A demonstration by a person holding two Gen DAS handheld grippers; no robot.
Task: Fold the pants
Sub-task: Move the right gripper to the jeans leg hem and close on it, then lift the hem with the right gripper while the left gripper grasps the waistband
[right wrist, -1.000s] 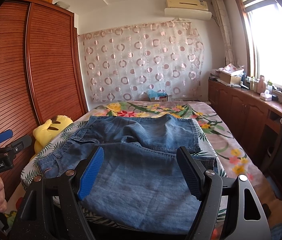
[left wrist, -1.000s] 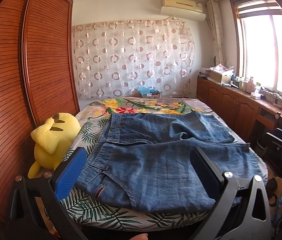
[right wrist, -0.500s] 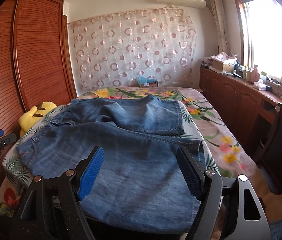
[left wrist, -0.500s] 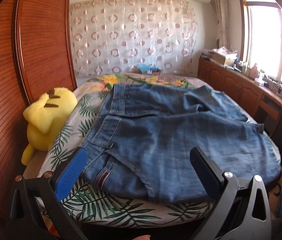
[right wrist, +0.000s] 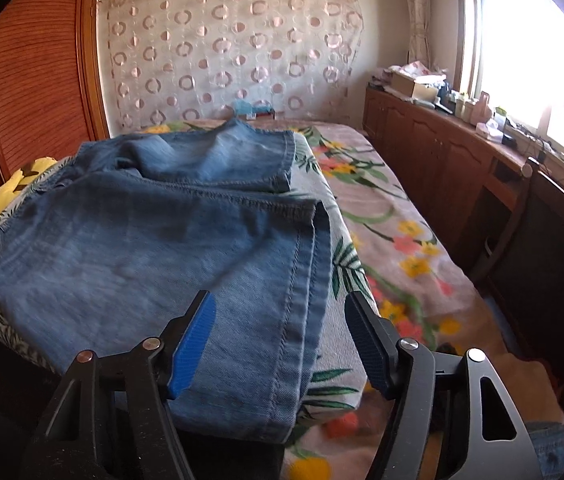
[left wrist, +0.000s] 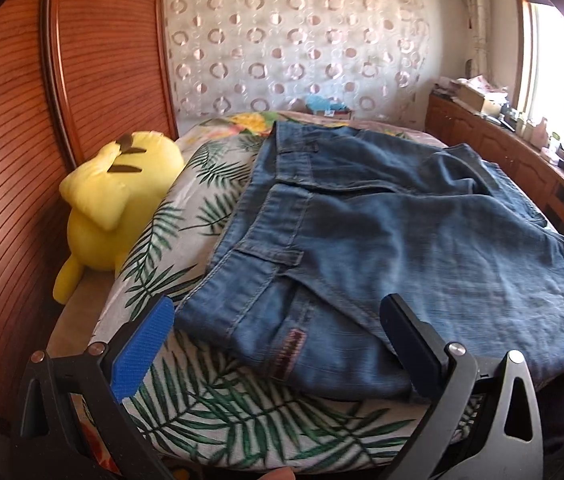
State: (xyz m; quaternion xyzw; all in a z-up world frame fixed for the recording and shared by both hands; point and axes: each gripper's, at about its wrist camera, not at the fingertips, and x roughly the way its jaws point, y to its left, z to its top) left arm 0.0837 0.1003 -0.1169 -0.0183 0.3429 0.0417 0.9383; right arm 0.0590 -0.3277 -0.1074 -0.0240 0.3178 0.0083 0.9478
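Note:
Blue denim pants lie spread across the bed, waistband toward the left. In the left wrist view my left gripper hangs open just above the near waistband corner with its brown label, nothing pinched. In the right wrist view the pants show their stacked leg hems at the near right. My right gripper hovers over that hem edge; its jaws are closing, the hem lies between them, and the pads do not press on the cloth.
A flowered and leaf-print bedspread covers the bed. A yellow plush toy lies at the bed's left side against a wooden wardrobe. Wooden cabinets with clutter run along the right under a window. A circle-patterned curtain hangs behind.
Both grippers have come down and forward toward the near edge of the pants, tilting downward. The right gripper's jaws stand slightly narrower than before.

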